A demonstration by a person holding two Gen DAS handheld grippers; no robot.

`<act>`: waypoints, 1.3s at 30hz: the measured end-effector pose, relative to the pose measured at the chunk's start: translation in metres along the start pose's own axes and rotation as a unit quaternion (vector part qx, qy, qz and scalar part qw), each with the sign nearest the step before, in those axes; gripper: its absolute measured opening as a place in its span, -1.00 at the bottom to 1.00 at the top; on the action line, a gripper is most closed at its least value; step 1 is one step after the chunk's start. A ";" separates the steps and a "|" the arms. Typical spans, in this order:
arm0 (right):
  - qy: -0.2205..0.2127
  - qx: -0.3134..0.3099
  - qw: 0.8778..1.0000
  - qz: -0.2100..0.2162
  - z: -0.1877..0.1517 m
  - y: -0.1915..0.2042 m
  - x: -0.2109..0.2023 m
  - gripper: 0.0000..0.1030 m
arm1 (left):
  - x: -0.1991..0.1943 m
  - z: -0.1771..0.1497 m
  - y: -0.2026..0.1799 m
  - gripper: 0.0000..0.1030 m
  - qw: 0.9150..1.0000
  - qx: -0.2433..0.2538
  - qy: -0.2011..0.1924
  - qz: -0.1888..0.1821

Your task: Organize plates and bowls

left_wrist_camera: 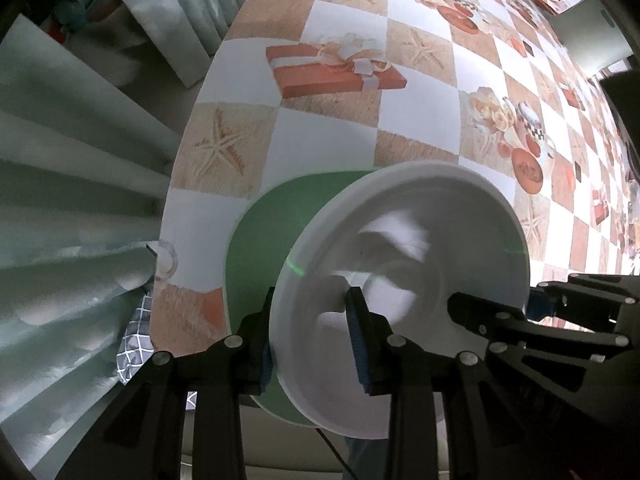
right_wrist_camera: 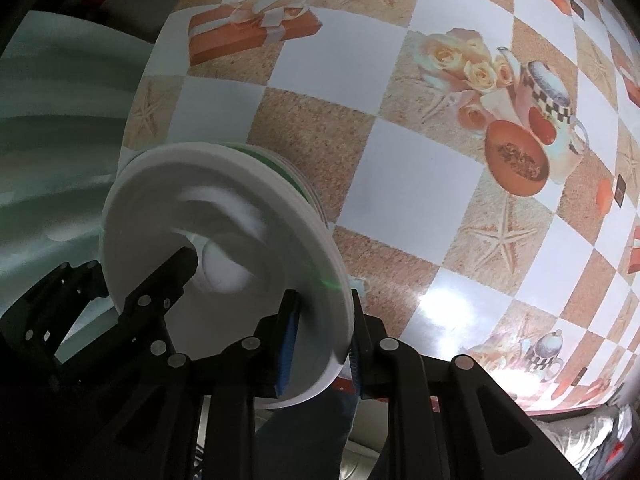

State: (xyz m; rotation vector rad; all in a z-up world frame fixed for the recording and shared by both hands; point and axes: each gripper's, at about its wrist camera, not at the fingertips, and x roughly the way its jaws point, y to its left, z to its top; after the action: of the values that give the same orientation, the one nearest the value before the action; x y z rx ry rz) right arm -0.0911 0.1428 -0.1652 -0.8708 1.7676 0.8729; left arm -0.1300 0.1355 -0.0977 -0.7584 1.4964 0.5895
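A stack of plates is held between both grippers, above the table's near edge. The top plate is white (left_wrist_camera: 404,264) and a green plate (left_wrist_camera: 260,248) lies under it. My left gripper (left_wrist_camera: 312,344) is shut on the stack's left rim. My right gripper (right_wrist_camera: 320,344) is shut on the right rim, where the white plate (right_wrist_camera: 224,240) and green edges (right_wrist_camera: 296,176) show. Each gripper shows in the other's view, the right one (left_wrist_camera: 532,316) and the left one (right_wrist_camera: 132,292).
The table (left_wrist_camera: 328,136) wears a checkered cloth with printed gifts, starfish and cups. Pale green curtains (left_wrist_camera: 80,200) hang left of it. A white board (left_wrist_camera: 592,36) and some clutter lie at the far end.
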 end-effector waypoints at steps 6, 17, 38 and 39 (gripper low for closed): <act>-0.008 0.026 1.000 -0.002 0.002 -0.021 -0.004 -0.56 | 0.000 0.014 -0.020 -0.32 1.000 0.022 -0.007 -0.002; -0.030 0.065 0.997 -0.006 0.009 -0.062 -0.019 -0.54 | -0.006 0.041 -0.058 -0.32 0.998 0.059 -0.019 -0.005; -0.073 0.023 0.997 -0.019 -0.012 -0.051 -0.057 1.00 | -0.064 -0.004 -0.044 0.67 0.995 0.061 -0.079 0.021; -0.079 0.021 0.997 -0.017 -0.015 -0.051 -0.063 1.00 | -0.076 -0.009 -0.042 0.68 0.993 0.064 -0.101 0.025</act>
State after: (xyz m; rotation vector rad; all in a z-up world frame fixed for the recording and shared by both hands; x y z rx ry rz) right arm -0.0351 0.1156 -0.1107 -0.7795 1.6247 0.8556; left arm -0.1052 0.1097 -0.0177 -0.5472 1.3555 0.5851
